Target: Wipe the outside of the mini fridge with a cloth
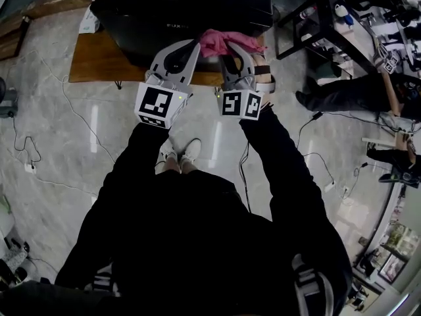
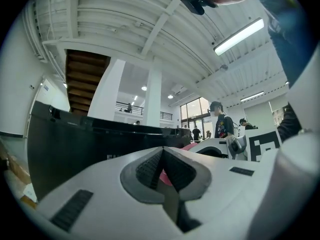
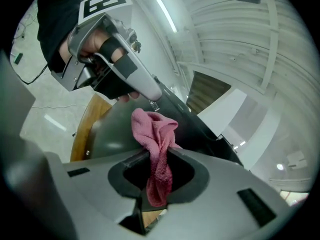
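Preparation looked like the step in hand, judging from how things lay: no stroke across the mini fridge (image 1: 184,8) seemed under way. At the left, the left gripper (image 1: 195,46) had its fingers closed on each other with nothing between them (the pink glimpsed past them in its own view was the cloth beyond, not a catch), and its tip was near the fridge's front face. Right of it, the pink cloth (image 1: 223,41) was bunched at the fridge's near top edge, pinched between the fingers of the right gripper (image 1: 235,50). In the right gripper view a loose wad stood out past the fingers and a tail hung back through them. Whether the wad touched the fridge could not be told. The next move probably called for pressing that wad flat on a panel and sweeping it along, with the spare left gripper kept clear or used to steady the cabinet. The fridge was black and glossy, with a yellow label on its top, and stood on a low wooden bench (image 1: 92,61).
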{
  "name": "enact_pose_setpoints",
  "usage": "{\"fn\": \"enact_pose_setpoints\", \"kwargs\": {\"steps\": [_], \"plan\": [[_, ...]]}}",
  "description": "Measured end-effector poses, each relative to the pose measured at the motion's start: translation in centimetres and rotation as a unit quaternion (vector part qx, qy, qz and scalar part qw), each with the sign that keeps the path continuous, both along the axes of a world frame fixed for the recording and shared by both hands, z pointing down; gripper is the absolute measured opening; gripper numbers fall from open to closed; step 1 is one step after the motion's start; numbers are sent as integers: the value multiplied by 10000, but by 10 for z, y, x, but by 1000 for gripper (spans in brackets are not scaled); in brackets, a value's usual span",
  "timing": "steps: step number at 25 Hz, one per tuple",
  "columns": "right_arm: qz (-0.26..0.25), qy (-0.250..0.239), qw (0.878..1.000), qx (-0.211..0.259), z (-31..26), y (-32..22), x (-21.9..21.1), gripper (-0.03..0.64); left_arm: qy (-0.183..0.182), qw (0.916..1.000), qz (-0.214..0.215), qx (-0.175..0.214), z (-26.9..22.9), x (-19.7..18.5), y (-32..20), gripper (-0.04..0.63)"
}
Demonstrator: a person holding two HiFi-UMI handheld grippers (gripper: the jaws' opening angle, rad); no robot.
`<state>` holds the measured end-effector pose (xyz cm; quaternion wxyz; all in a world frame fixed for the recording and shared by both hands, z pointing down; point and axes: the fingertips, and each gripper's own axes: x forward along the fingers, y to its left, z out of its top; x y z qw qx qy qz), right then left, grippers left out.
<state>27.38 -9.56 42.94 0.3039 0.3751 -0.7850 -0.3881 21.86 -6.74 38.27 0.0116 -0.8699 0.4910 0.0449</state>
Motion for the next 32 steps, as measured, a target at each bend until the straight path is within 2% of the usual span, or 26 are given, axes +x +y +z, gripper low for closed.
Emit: {"fn": "enact_pose_setpoints", "kwargs": {"steps": [9, 16, 23, 32], "plan": [[4, -148, 9987, -490, 67, -4, -10, 74, 79, 9990, 45, -448, 79, -4, -5, 6], [90, 228, 9938, -1089, 149, -6, -17, 72, -326, 9962, 91, -806, 156, -2, -10, 6], [186, 664, 9801, -1860, 230, -9, -21, 73, -303, 9904, 245, -1326, 242, -3, -19, 6], [316, 1031, 9562, -2721, 315, -10, -17, 72, -414, 9830, 265, -1768, 304, -13, -16, 6]]}}
